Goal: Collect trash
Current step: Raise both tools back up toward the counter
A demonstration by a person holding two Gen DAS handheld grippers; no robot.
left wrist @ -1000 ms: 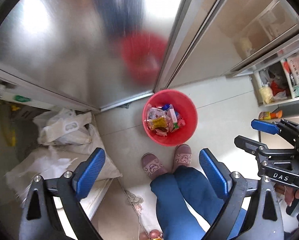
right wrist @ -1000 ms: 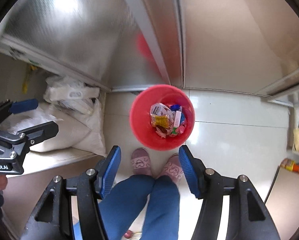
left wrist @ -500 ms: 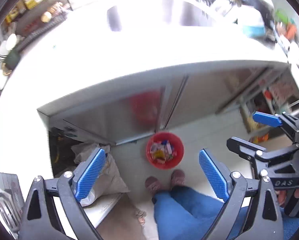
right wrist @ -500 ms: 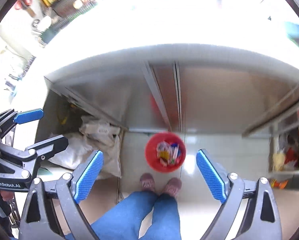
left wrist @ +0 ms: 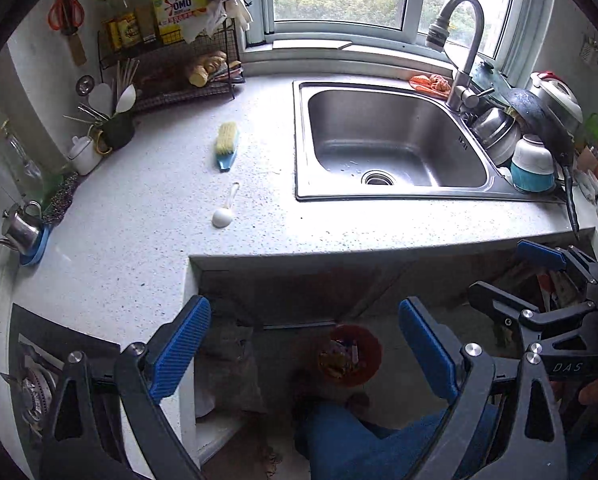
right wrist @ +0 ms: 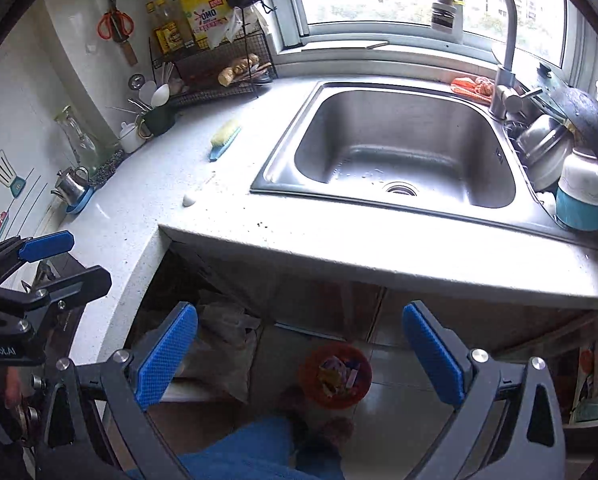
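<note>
The red trash bucket (right wrist: 335, 374), full of wrappers, is sitting on the floor below the counter edge (right wrist: 379, 252), by the person's slippers. The right gripper (right wrist: 299, 356) has just been opening and is gaping empty; the left gripper (left wrist: 305, 350) is gaping empty too.

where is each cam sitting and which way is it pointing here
Left wrist: sits on the left gripper, looking steeply down over the counter and sink to the red bin on the floor; shows its own open blue pads, the right gripper at the right edge, and blue trouser legs.
Right wrist: sits on the right gripper, same downward tilt, from further right; shows its own open pads, the left gripper at the left edge, and the legs.
Shared: counter, sink, tap, brush, red bin.
</note>
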